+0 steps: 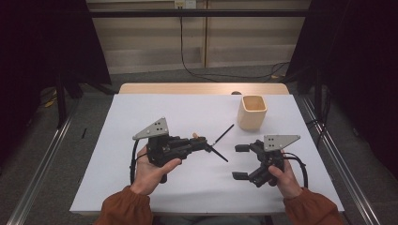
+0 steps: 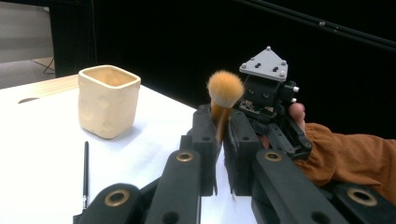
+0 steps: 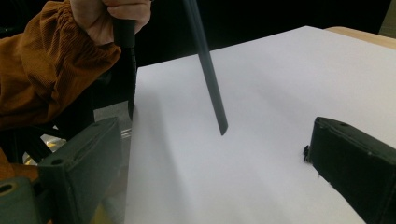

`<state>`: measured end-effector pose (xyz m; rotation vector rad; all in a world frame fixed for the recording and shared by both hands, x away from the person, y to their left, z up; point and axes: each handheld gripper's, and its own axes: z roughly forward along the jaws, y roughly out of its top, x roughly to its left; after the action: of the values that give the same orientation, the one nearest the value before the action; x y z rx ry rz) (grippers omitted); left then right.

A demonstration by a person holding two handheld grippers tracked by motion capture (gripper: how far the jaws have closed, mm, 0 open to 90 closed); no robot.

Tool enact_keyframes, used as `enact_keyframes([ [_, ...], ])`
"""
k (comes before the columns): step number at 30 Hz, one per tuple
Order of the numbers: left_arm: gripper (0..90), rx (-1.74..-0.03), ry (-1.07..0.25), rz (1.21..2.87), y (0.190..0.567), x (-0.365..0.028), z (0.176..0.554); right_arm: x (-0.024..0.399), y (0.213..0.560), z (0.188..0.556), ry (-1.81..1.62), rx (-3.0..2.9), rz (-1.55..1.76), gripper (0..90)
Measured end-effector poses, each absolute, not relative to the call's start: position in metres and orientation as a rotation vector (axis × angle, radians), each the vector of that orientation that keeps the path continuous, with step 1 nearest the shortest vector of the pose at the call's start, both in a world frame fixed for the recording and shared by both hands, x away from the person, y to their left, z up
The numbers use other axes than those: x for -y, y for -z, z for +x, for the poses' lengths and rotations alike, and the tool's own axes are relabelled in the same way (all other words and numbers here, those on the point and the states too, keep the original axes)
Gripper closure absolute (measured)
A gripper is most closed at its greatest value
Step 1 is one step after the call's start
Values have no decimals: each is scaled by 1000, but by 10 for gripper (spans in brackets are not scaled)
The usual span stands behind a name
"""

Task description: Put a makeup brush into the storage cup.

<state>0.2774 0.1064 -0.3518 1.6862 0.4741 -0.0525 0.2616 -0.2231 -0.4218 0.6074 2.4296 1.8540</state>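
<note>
A white sheet covers the pale wooden table (image 1: 141, 88) in a dark-curtained room, grey floor and metal rails showing on either side. A person in rust-coloured corduroy sleeves works with a black two-jaw tool in each hand.

The left gripper (image 1: 206, 146) is clamped on a makeup brush with a fluffy orange-tan head and a slim black handle (image 2: 224, 91); in the left gripper view the bristle tuft stands up above the closed jaws, pinched at the neck just below it. From above, the handle runs out past the jaws, toward the right gripper, and slopes down over the sheet; in the right gripper view its dark tip hangs just above the paper, apart from both jaws.

The right gripper (image 1: 241, 161) stands wide open with nothing between its jaws, pointing toward the brush.

A second, thinner black-handled brush (image 1: 224, 133) lies flat on the sheet between the left gripper and the cream square ceramic cup with dimpled sides (image 1: 252, 112), which stands upright and looks empty, well apart, toward the far right of the table.

By appearance, this is a hand-over step: the brush sits with one tool while the other waits open. The next move would call for either carrying the brush to the cup or closing the right jaws squarely on the narrow handle, which could easily slip or swing.
</note>
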Motion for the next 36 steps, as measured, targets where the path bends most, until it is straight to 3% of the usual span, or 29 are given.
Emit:
enact_keyframes([
  [14, 842, -469, 76, 1780, 341, -115, 291, 226, 422, 260, -1831, -2423, 628, 23],
  [36, 842, -404, 93, 2022, 340, -78, 299, 220, 419, 262, -1774, -2474, 606, 67],
])
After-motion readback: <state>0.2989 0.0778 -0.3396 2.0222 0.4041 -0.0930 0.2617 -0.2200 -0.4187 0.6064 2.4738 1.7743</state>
